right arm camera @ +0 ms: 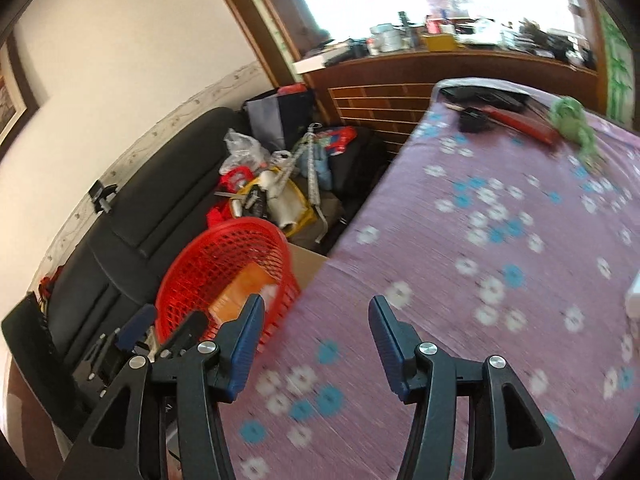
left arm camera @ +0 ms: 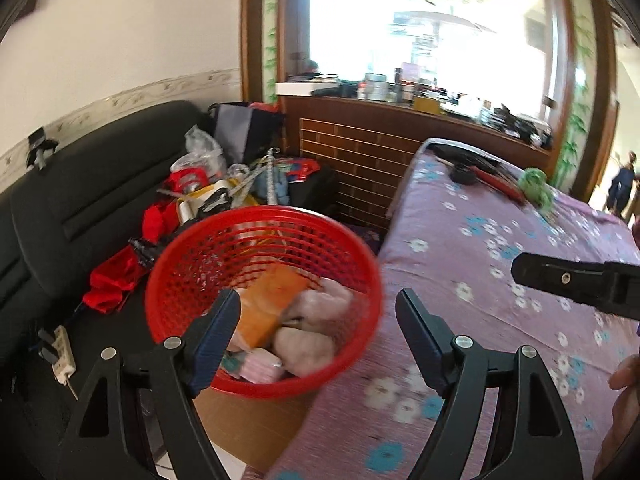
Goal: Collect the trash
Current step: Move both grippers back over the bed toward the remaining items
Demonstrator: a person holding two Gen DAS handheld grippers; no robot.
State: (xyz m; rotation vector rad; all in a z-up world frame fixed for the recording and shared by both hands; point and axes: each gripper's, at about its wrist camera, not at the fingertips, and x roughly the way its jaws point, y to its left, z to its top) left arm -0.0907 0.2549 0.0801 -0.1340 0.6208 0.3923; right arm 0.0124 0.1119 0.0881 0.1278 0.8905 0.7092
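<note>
Left gripper (left arm camera: 318, 308) jaws wide open, nothing between them, hanging over the near rim of the red basket (left arm camera: 172, 276), which already holds wrappers. Right gripper (right arm camera: 316, 320) jaws open and empty over the flowered tabletop (right arm camera: 500, 200). Basket sits left of tabletop; left hand nearer it.

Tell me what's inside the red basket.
The red basket holds an orange packet, pale crumpled wads and a pink wrapper; anything underneath is covered.
</note>
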